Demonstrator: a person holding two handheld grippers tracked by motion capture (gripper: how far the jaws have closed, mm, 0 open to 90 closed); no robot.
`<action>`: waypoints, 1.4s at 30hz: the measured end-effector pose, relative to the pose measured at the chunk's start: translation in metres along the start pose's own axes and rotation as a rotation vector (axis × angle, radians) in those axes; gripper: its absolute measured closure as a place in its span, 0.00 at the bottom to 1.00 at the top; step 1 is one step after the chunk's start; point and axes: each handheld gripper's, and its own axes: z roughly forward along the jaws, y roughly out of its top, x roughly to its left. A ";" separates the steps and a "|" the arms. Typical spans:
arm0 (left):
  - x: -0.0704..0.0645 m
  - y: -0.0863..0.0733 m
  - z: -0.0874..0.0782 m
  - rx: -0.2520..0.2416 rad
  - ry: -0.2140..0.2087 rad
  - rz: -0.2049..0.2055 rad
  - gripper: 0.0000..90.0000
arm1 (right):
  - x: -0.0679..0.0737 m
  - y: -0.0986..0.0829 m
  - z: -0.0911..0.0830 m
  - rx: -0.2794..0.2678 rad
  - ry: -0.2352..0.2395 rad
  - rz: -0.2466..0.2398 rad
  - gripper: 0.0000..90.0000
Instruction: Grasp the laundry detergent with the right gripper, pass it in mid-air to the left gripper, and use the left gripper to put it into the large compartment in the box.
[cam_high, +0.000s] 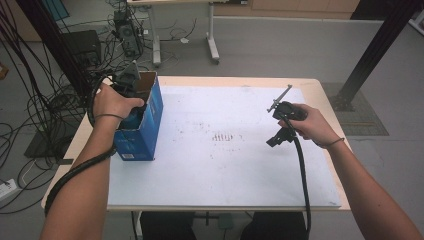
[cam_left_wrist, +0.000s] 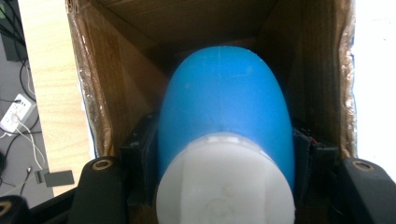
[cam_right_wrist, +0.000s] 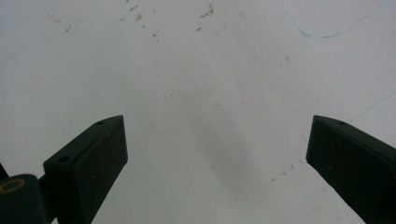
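A blue cardboard box (cam_high: 145, 127) stands open-topped at the table's left side. My left gripper (cam_high: 131, 102) reaches down into it. In the left gripper view its jaws press both sides of a blue bottle (cam_left_wrist: 224, 116) with a white cap (cam_left_wrist: 224, 182), and the bottle sits inside the brown cardboard walls (cam_left_wrist: 112, 84). My right gripper (cam_high: 275, 140) hovers over the white sheet (cam_high: 220, 150) at the right. The right gripper view has its jaws wide apart, with nothing between the black fingers (cam_right_wrist: 98, 158).
The white sheet covers most of the wooden table (cam_high: 320, 90). Cables (cam_high: 60, 115) hang and lie on the floor to the left. A table leg frame (cam_high: 212, 35) stands beyond the far edge, and a dark post (cam_high: 370, 55) rises at the right.
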 end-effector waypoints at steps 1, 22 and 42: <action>0.000 0.000 0.000 0.001 0.000 0.000 0.42 | 0.000 0.000 0.000 0.004 -0.001 -0.001 0.06; 0.002 -0.002 0.000 -0.006 -0.010 -0.004 0.42 | 0.000 0.000 -0.001 0.009 -0.014 -0.006 0.06; 0.004 -0.001 0.000 -0.005 -0.012 -0.024 0.42 | 0.000 0.000 -0.001 0.019 -0.017 -0.004 0.06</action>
